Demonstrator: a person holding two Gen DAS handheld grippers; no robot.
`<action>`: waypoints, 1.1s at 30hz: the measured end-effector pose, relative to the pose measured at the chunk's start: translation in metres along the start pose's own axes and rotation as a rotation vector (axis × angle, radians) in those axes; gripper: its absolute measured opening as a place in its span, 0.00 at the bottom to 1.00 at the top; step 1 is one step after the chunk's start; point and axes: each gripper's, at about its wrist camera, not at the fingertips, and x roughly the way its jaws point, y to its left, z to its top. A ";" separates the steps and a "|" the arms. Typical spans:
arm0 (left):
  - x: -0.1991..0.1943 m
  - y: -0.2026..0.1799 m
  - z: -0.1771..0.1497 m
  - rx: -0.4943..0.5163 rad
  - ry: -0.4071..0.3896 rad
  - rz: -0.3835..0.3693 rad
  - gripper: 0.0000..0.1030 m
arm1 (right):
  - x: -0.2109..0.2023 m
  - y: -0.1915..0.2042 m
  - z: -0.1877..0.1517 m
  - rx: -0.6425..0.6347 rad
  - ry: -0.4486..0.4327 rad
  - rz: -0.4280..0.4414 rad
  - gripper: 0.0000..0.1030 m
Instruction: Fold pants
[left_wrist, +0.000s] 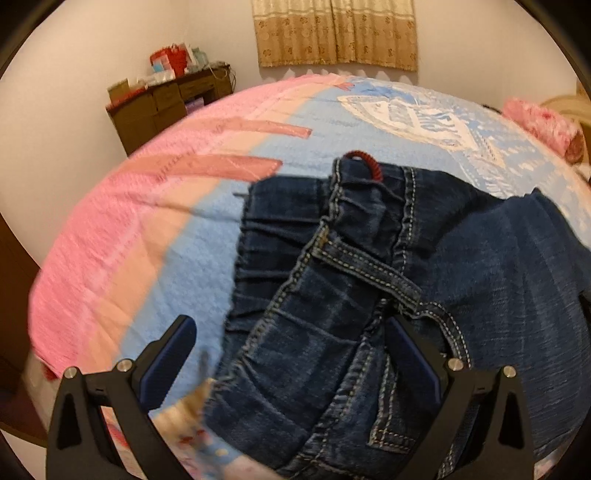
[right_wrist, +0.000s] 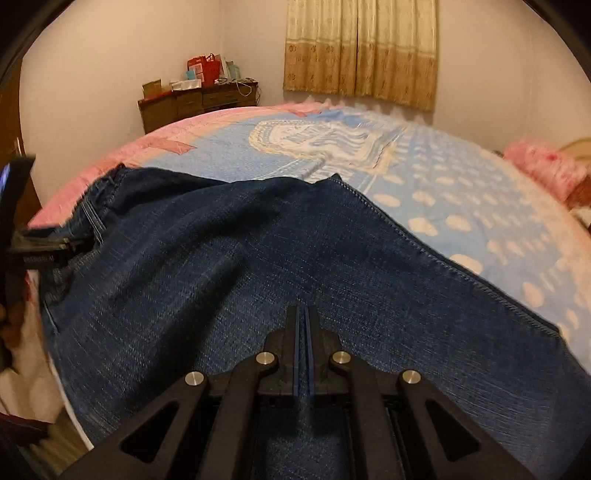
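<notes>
Tongs come first: the right tongs (right_wrist: 303, 314), low in the centre of the right wrist view, are pressed together with a thin fold of denim running between them, so they appear to be pinching the jeans (right_wrist: 258, 266) somewhere along a leg. The left tongs (left_wrist: 291, 354), at the bottom of the left wrist view, stand spread wide; the waistband end of the jeans (left_wrist: 351, 295) lies between the fingers, and the right-hand finger (left_wrist: 413, 354) is partly buried under a belt loop and pocket seam, but nothing is clamped.

The jeans lie across the bed (right_wrist: 461, 206), on a pink and blue quilt, filling the lower half of both views, with the waistband bunched and a red hanging loop (left_wrist: 364, 162) at its upper edge.

My judgement of the risks: the right pinch looks shallow, so a firm pull could let the denim slip out. If the left tongs close where they are, they may catch only the belt loop or one layer of the gathered waistband, and the fold would drag crooked. Both views are somewhat blurred, so the exact layers are hard to tell.
</notes>
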 end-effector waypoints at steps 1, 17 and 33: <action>-0.005 0.000 0.002 0.018 -0.014 0.023 1.00 | -0.003 0.001 0.001 0.012 0.001 -0.005 0.03; -0.052 0.095 -0.021 -0.218 -0.088 -0.003 1.00 | -0.032 0.067 -0.038 0.002 -0.033 0.244 0.03; 0.025 0.008 0.067 0.017 -0.005 -0.294 0.88 | -0.045 0.023 -0.017 0.174 -0.106 0.203 0.03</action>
